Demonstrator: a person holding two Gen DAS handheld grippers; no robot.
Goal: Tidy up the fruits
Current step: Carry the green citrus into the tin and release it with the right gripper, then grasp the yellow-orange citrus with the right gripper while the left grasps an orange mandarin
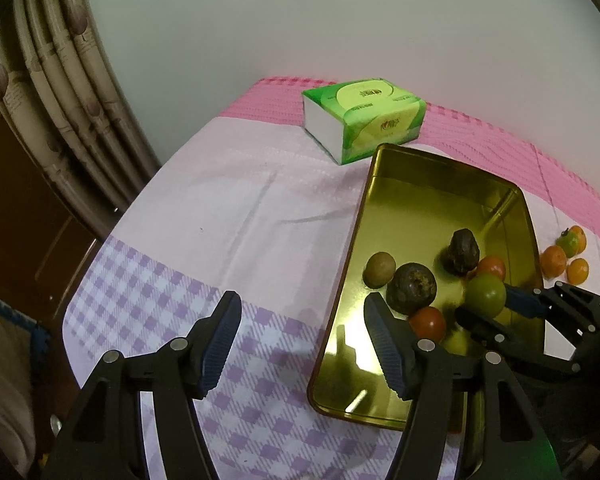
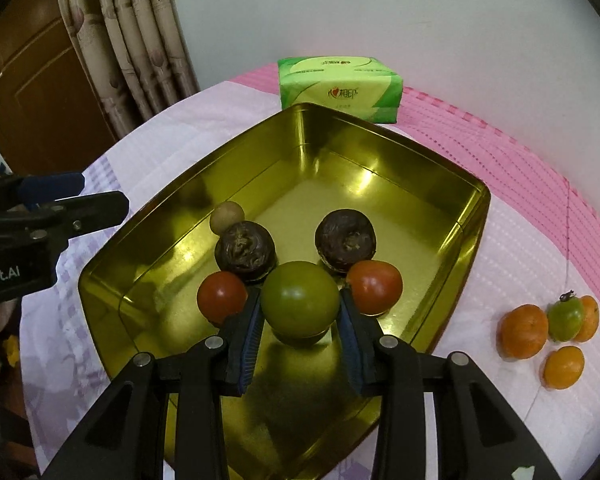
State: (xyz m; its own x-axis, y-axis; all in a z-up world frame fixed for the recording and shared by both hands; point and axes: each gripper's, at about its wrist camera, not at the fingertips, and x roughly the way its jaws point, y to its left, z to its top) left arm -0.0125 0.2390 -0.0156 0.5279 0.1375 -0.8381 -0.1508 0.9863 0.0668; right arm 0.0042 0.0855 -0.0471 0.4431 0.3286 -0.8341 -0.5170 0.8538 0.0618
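A gold metal tray [image 2: 440, 160] [image 1: 380, 184] lies on the cloth. In it are two dark wrinkled fruits [image 2: 245, 250] [image 2: 346, 242], two red tomatoes [image 2: 221, 296] [image 2: 375, 287], a small tan fruit [image 2: 227, 216] and a green tomato [image 2: 299, 299] [image 1: 485, 295]. My right gripper [image 2: 299, 304] [image 1: 496, 308] has its pads against the green tomato's sides, just above the tray floor. My left gripper [image 1: 300, 320] [image 2: 80, 196] is open and empty over the tray's left rim. Three oranges [image 2: 523, 331] and a small green tomato [image 2: 566, 319] lie on the cloth right of the tray.
A green tissue pack [image 2: 340, 88] [image 1: 364, 120] sits behind the tray. The table wears a pink and purple-checked cloth [image 1: 228, 208]. Curtains [image 1: 68, 92] and a brown door [image 2: 40, 80] stand at the left, a white wall behind.
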